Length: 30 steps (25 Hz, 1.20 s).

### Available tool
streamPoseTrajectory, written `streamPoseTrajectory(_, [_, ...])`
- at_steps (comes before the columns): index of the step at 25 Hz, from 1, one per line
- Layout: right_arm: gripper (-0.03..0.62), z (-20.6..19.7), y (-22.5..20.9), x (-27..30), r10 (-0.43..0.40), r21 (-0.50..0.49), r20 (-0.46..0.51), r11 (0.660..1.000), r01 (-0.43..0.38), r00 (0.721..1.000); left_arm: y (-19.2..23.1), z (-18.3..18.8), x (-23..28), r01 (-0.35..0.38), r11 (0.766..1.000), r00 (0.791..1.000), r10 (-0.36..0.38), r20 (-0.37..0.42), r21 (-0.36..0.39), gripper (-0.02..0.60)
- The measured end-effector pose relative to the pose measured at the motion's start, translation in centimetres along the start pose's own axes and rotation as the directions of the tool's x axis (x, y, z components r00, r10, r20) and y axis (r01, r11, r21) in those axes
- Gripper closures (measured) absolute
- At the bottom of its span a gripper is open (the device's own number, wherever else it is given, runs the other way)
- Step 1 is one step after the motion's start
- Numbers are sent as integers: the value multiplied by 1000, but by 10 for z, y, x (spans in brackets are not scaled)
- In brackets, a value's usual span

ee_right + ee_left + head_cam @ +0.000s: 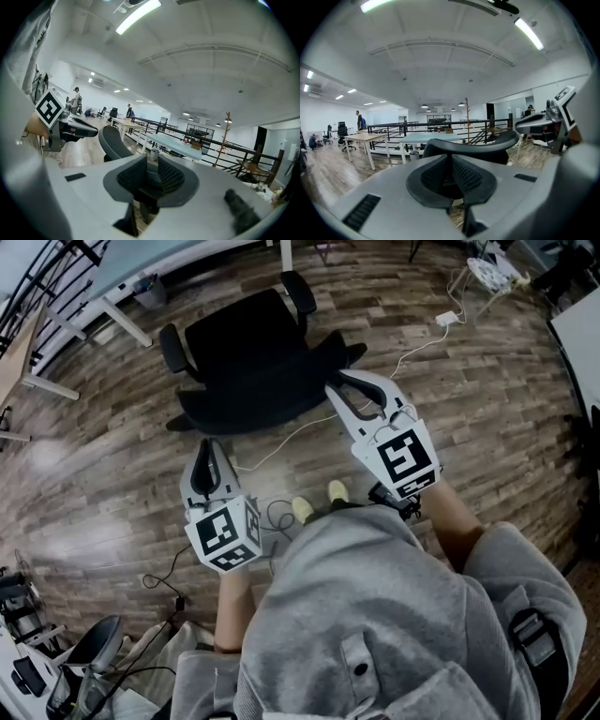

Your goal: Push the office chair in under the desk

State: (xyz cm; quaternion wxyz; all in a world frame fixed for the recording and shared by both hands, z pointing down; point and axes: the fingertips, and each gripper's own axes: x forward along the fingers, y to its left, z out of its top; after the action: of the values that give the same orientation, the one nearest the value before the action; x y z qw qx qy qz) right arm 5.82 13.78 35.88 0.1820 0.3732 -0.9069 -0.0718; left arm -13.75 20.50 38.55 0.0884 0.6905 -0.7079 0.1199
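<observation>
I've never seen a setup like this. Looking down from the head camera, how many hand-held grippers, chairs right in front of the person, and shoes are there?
Grippers: 2, the left gripper and the right gripper
Chairs: 1, the black office chair
Shoes: 2, the left shoe and the right shoe
Total: 5

A white cable (pixel 417 343) trails over the wood-plank floor (pixel 469 427) to a small white adapter (pixel 446 319). A small bin (pixel 148 287) stands farther off. Beyond run a black railing (pixel 440 125) and a wooden coat stand (pixel 467 115). The grey shape (pixel 92 645) at the lower left is possibly another seat.
</observation>
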Motion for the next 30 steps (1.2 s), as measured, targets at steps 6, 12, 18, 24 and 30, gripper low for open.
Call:
streamPoseTrajectory(6, [460,-9,-4,-9,84,-47,-25,995,-85,996,-7,-3,-1,-13,999,999,15,-34,42,551])
streamPoseTrajectory(12, [377,-21,1,-4,105,-313,-118,940,-138,987,-7,-7,3,20,923,993,25,-113,385,309])
streamPoseTrajectory(18, [365,-29,4,9,40,-670,-158,729,-137,987,-24,3,11,48,595,994,52,-98,802,290])
streamPoseTrajectory(24, [365,-42,1,31,54,-768,-240,599,-224,969,-40,12,38,117,365,990,28,-136,924,291])
streamPoseTrajectory(30, [365,-46,6,71,25,-870,-281,416,-266,959,-42,7,67,239,195,967,38,-251,951,291])
